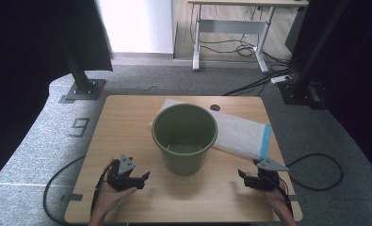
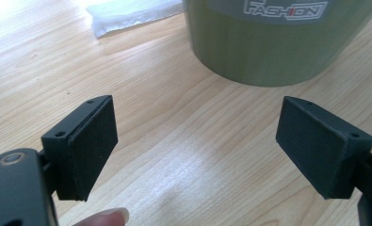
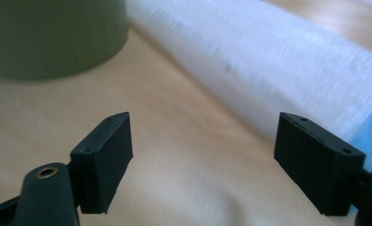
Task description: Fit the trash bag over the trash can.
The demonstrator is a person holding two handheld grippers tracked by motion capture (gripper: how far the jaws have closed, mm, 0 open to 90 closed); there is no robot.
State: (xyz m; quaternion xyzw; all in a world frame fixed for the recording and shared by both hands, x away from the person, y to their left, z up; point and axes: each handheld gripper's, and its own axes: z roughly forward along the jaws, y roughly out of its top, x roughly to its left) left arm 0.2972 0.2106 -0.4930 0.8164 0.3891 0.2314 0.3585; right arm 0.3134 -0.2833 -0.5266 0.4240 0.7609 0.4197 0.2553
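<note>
left gripper [image 1: 145,178], jaws spread and empty, faces the green bucket [image 1: 184,137] at table centre; the white bag [image 1: 240,134] lies behind it. right gripper [image 1: 242,177], jaws likewise spread, should approach the bag's near edge low and squarely.

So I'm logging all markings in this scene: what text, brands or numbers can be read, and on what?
"FASHION": white letters on a grey label on the green bucket, read in the left gripper view; its top is cut off.
"9": grey figure on the carpet left of the table, high view.
White bag: no readable print.
</note>
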